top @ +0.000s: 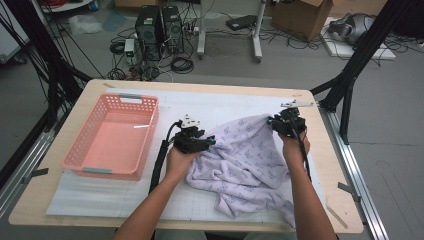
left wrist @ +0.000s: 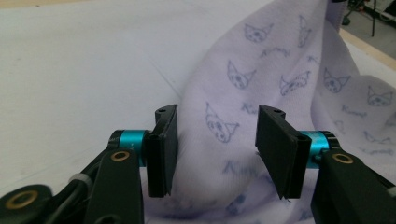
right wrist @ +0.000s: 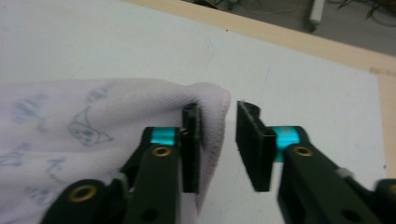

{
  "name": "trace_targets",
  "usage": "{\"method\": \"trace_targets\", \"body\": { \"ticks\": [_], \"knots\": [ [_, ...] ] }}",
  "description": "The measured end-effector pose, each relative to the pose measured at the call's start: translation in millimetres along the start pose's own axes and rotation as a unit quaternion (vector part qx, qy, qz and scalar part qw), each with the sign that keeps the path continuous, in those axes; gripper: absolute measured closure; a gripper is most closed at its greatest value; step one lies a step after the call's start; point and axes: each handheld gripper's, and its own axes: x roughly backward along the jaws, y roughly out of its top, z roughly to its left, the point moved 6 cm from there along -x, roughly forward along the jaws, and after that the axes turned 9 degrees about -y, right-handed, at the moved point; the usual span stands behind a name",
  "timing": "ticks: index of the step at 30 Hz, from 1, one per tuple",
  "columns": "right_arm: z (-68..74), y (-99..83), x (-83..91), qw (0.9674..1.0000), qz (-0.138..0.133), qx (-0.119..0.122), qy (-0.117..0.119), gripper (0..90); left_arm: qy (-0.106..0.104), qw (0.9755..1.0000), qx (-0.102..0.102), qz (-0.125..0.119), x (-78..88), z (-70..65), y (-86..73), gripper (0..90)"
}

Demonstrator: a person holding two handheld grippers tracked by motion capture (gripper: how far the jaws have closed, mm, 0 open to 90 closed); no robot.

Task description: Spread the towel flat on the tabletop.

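Both tools, left tool (left wrist: 212,144) and right tool (right wrist: 218,140), stand spread around the lilac cloth (top: 245,160); unpinched, it may slump beside the pink basket (top: 112,137).

We saw left hand-held gripper (top: 209,142): black body, white three-cornered plate on top, thick black cable trailing back along forearm. Right hand-held gripper (top: 270,121): same black build, pale plate on top, thin black cable running down forearm. We noted forearms bare, no sleeves in sight. In both gripper views we saw flat black rectangular jaws, small screw holes at tips, turquoise metal collars behind pads, black link arms with brass-coloured rivets. We noticed white cable tie near left jaw's linkage.
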Motion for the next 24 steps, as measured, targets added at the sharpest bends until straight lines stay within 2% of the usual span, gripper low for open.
{"method": "trace_targets", "body": {
  "ticks": [2,3,6,9,11,13,14,15,16,17,19,21,23,24],
  "knots": [
    [-7.3,-4.2,7.6,0.9997,-0.003,-0.022,0.009,65.3,0.004,1.0,0.007,-0.006,5.1,4.1,1.4,45.6],
    [-13.3,-7.1,10.7,0.9995,0.003,-0.032,0.002,65.4,0.005,0.9999,0.01,-0.006,6.2,5.9,1.3,45.3],
    [-25.5,-15.1,20.0,0.9983,-0.001,-0.057,0.009,66.1,0.003,0.9998,0.018,0.011,1.9,9.0,-3.7,42.0],
    [-27.2,-27.5,30.7,0.9984,-0.001,-0.051,0.026,65.9,0.0,0.9992,0.018,0.035,-7.5,9.7,-10.6,41.5],
    [-24.9,-40.4,32.8,0.998,0.015,-0.041,0.045,64.4,0.001,0.9984,0.015,0.055,-15.2,9.6,-16.3,40.9],
    [-22.0,-54.9,31.5,0.998,0.03,-0.029,0.048,63.6,-0.001,0.9965,0.006,0.083,-21.3,8.6,-23.0,41.9],
    [-19.9,-61.7,29.4,0.9975,0.036,-0.028,0.053,62.8,0.0,0.9955,-0.005,0.094,-23.5,7.5,-25.8,46.5],
    [-17.8,-67.9,26.5,0.9969,0.041,-0.028,0.06,62.0,0.017,0.9948,-0.023,0.098,-23.4,7.3,-25.7,54.1],
    [-15.4,-73.6,23.3,0.9965,0.046,-0.027,0.065,61.9,0.019,0.9942,-0.03,0.102,-22.2,7.5,-25.0,67.7],
    [-12.0,-78.4,20.5,0.9959,0.051,-0.026,0.071,61.2,0.026,0.9945,-0.021,0.099,-21.0,9.3,-24.2,81.5],
    [-4.2,-85.2,16.3,0.9944,0.061,-0.024,0.083,57.1,0.065,0.9943,-0.013,0.084,-13.7,18.5,-20.6,83.5],
    [6.6,-88.9,12.9,0.9909,0.071,-0.023,0.112,53.0,0.092,0.9941,0.01,0.057,-2.9,30.1,-15.5,84.0],
    [17.1,-90.9,9.9,0.9904,0.076,0.009,0.116,51.5,0.11,0.9929,0.027,0.036,7.5,39.6,-12.0,84.0],
    [19.9,-89.5,9.3,0.9902,0.07,0.024,0.119,56.1,0.115,0.9923,0.035,0.03,11.0,42.2,-11.1,84.0]
  ]
}}
